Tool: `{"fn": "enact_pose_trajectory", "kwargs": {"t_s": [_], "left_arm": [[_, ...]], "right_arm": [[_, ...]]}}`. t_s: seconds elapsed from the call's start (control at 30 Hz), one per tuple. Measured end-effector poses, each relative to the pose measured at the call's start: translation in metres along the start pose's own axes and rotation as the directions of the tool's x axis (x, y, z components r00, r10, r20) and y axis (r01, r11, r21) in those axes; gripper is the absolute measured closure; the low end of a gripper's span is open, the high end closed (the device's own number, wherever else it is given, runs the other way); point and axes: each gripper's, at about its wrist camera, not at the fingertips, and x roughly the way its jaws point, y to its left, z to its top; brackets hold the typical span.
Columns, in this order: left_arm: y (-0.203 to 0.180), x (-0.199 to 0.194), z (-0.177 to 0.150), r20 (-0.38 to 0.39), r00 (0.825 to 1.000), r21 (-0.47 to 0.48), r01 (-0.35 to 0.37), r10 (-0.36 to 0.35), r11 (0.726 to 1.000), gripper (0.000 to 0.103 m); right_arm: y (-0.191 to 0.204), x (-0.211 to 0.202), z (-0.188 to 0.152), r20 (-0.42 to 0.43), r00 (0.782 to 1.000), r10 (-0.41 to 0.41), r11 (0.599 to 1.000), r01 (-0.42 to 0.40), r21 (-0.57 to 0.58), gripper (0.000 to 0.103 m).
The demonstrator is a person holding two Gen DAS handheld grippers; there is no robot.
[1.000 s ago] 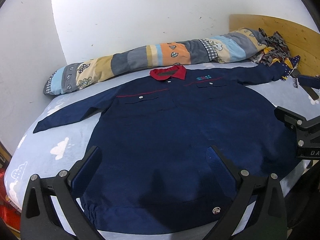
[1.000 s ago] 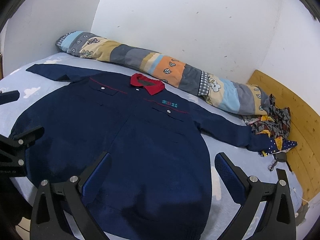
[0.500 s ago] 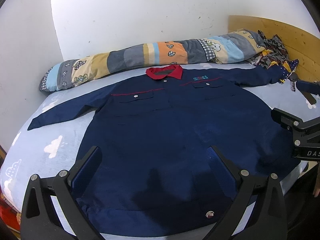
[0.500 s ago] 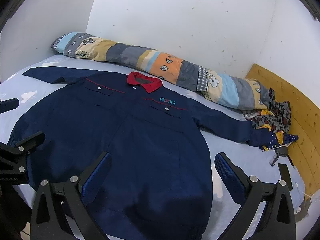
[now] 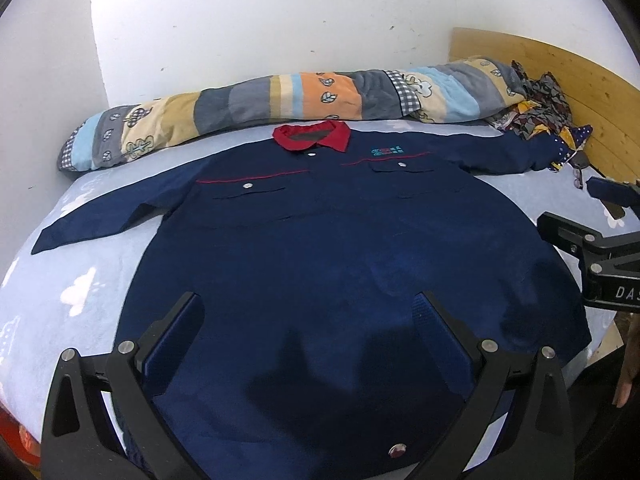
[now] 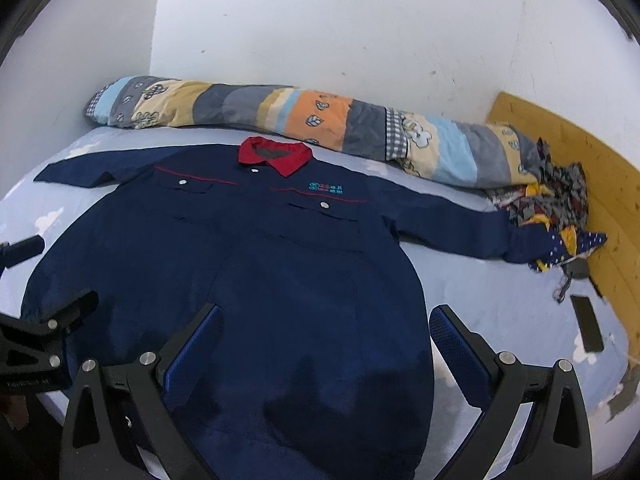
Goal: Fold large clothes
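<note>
A large navy work jacket [image 5: 328,248] with a red collar [image 5: 312,136] lies flat, front up, on a light blue bed [image 5: 80,292], both sleeves spread out sideways. It also shows in the right wrist view [image 6: 256,264]. My left gripper [image 5: 308,320] is open and empty, above the jacket's lower hem. My right gripper [image 6: 326,332] is open and empty, above the hem's right part. The right gripper also shows at the right edge of the left wrist view [image 5: 600,240]; the left gripper shows at the left edge of the right wrist view [image 6: 28,320].
A long patchwork rolled quilt [image 5: 280,100] lies along the white wall behind the collar. A pile of patterned cloth [image 6: 560,196] sits by the wooden headboard [image 6: 592,160]. A dark phone [image 6: 587,328] and keys [image 6: 564,288] lie on the sheet at right.
Both cameras have pulled back and risen a little, so the jacket sits lower and farther in view. The jacket has not moved. Both grippers stay open.
</note>
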Motion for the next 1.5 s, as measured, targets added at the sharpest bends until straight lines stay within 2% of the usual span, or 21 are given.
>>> {"fn": "enact_pose_trajectory", "kwargs": {"t_s": [0.27,0.33,0.4,0.47,0.57,0.73,0.83,0.9,0.93,1.0,1.03,1.13,1.17,1.2,1.23,1.3,1.33,1.37,1.4,1.43,1.5], "left_arm": [[-0.013,0.026,0.024,0.029,1.0,0.027,-0.012,0.011,1.0,0.0],[-0.016,0.037,0.031,0.033,0.999,0.034,-0.019,0.017,0.999,0.0],[-0.02,0.047,0.036,0.029,0.999,0.038,-0.015,0.014,0.999,0.0],[-0.023,0.054,0.041,0.023,1.0,0.035,-0.006,0.005,0.999,0.0],[-0.026,0.055,0.048,0.032,0.999,0.033,0.025,-0.026,0.999,0.0],[-0.03,0.048,0.054,0.063,0.997,0.073,0.048,-0.053,0.996,0.0],[-0.028,0.05,0.057,0.054,0.997,0.074,0.059,-0.063,0.996,0.0],[-0.026,0.054,0.057,0.042,0.997,0.065,0.063,-0.066,0.996,0.0],[-0.025,0.056,0.058,0.031,0.997,0.059,0.067,-0.069,0.996,0.0],[-0.025,0.061,0.058,0.014,0.997,0.053,0.071,-0.072,0.996,0.0],[-0.025,0.063,0.058,0.007,0.998,0.052,0.069,-0.07,0.996,0.0],[-0.025,0.066,0.056,0.001,0.998,0.062,0.062,-0.062,0.996,0.0],[-0.025,0.067,0.056,-0.002,0.998,0.067,0.058,-0.058,0.996,0.0],[-0.025,0.069,0.055,-0.006,0.998,0.07,0.056,-0.056,0.996,0.0],[-0.026,0.071,0.054,-0.015,0.998,0.07,0.054,-0.053,0.996,0.0],[-0.027,0.077,0.053,-0.037,0.998,0.067,0.059,-0.056,0.996,0.0],[-0.027,0.079,0.052,-0.048,0.997,0.066,0.059,-0.056,0.996,0.0],[-0.027,0.08,0.051,-0.054,0.997,0.067,0.058,-0.055,0.996,0.0],[-0.027,0.081,0.05,-0.058,0.997,0.069,0.056,-0.053,0.996,0.0],[-0.028,0.082,0.049,-0.06,0.997,0.073,0.054,-0.049,0.996,0.0],[-0.029,0.083,0.048,-0.062,0.997,0.08,0.046,-0.042,0.996,0.0]], "right_arm": [[-0.016,-0.002,0.007,0.016,0.999,0.028,0.995,-0.029,0.099,0.0],[-0.03,-0.003,0.008,0.031,0.996,0.089,0.982,-0.093,0.164,0.0],[-0.045,0.004,0.011,0.006,0.994,0.112,0.969,-0.111,0.222,0.0],[-0.077,0.018,0.014,-0.023,0.987,0.16,0.934,-0.144,0.326,0.0],[-0.132,0.035,0.02,-0.014,0.977,0.214,0.867,-0.183,0.464,0.0],[-0.26,0.084,0.021,-0.044,0.985,0.166,0.754,-0.098,0.649,0.0],[-0.343,0.126,0.009,-0.074,0.983,0.168,0.646,-0.053,0.762,0.0],[-0.385,0.15,0.006,-0.089,0.983,0.161,0.598,-0.026,0.801,0.005],[-0.403,0.158,0.004,-0.106,0.983,0.148,0.588,-0.001,0.809,0.008],[-0.424,0.168,0.003,-0.106,0.985,0.134,0.573,0.01,0.819,0.028],[-0.431,0.168,0.007,-0.109,0.988,0.113,0.577,0.024,0.816,0.031],[-0.431,0.142,0.031,-0.043,0.998,-0.053,0.669,0.067,0.741,0.032],[-0.429,0.133,0.036,0.006,0.995,-0.099,0.696,0.065,0.715,0.023],[-0.429,0.128,0.039,0.061,0.992,-0.114,0.712,0.039,0.701,0.0],[-0.432,0.127,0.039,0.098,0.988,-0.12,0.712,0.017,0.702,0.0],[-0.443,0.131,0.034,0.119,0.982,-0.148,0.672,0.012,0.741,0.0],[-0.455,0.14,0.029,0.121,0.985,-0.123,0.64,-0.014,0.768,0.0],[-0.468,0.155,0.026,0.095,0.994,-0.062,0.626,-0.035,0.779,0.013],[-0.474,0.164,0.027,0.075,0.997,-0.037,0.62,-0.035,0.784,0.047],[-0.482,0.178,0.025,0.032,0.999,-0.018,0.614,-0.014,0.789,0.06],[-0.494,0.2,0.022,0.003,1.0,0.001,0.593,-0.003,0.805,0.064]]}}
